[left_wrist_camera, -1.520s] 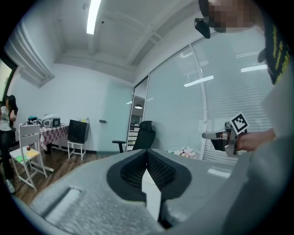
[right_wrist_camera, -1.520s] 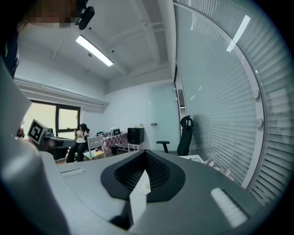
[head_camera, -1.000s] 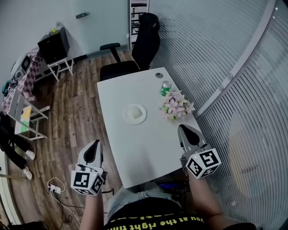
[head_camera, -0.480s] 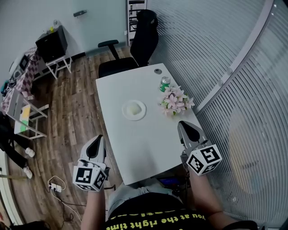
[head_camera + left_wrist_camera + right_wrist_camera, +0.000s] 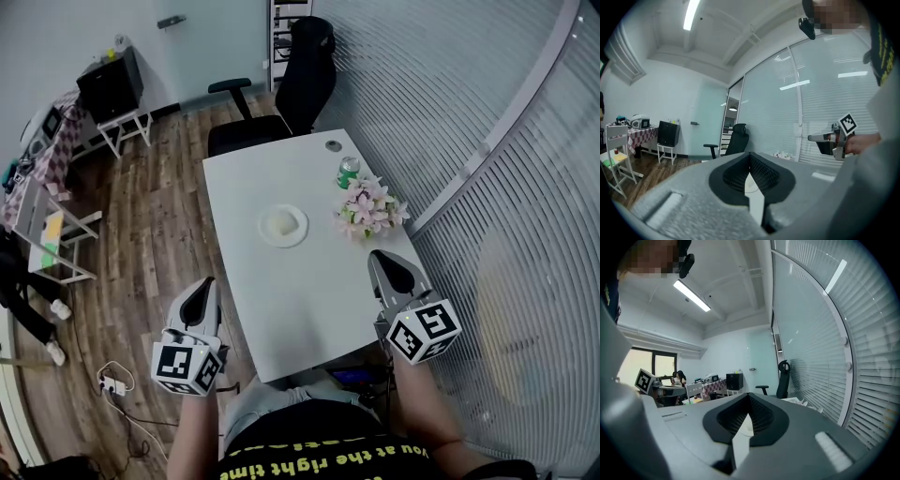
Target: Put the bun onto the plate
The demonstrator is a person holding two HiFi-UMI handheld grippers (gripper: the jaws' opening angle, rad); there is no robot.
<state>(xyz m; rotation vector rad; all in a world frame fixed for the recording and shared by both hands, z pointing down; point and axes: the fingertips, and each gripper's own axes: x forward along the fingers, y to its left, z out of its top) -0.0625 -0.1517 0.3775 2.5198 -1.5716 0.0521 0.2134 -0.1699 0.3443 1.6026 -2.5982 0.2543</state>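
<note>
I count two grippers, and both are mine. My left gripper is in the lower left of the head view, over the wood floor just past the table's left edge. My right gripper is in the lower right, by the table's right edge. In each gripper's own view the two jaws are pressed together at the tips. There is nothing between them, so both of my grippers are closed and hold nothing. There is one white table, and it fills the middle of the head view. There is one white plate on it, a little above the middle of the picture. There is one bun, a pale lump lying on that plate, well apart from both grippers. From above the bun looks round. I can see no long side on it, and I cannot tell which way it points. To the right of the plate is one bunch of pink and white flowers. Just above the flowers stands one green can, straight up. At the top of the picture, behind the far end of the table, stands one black chair. The plate is near the flowers but does not touch them.
</note>
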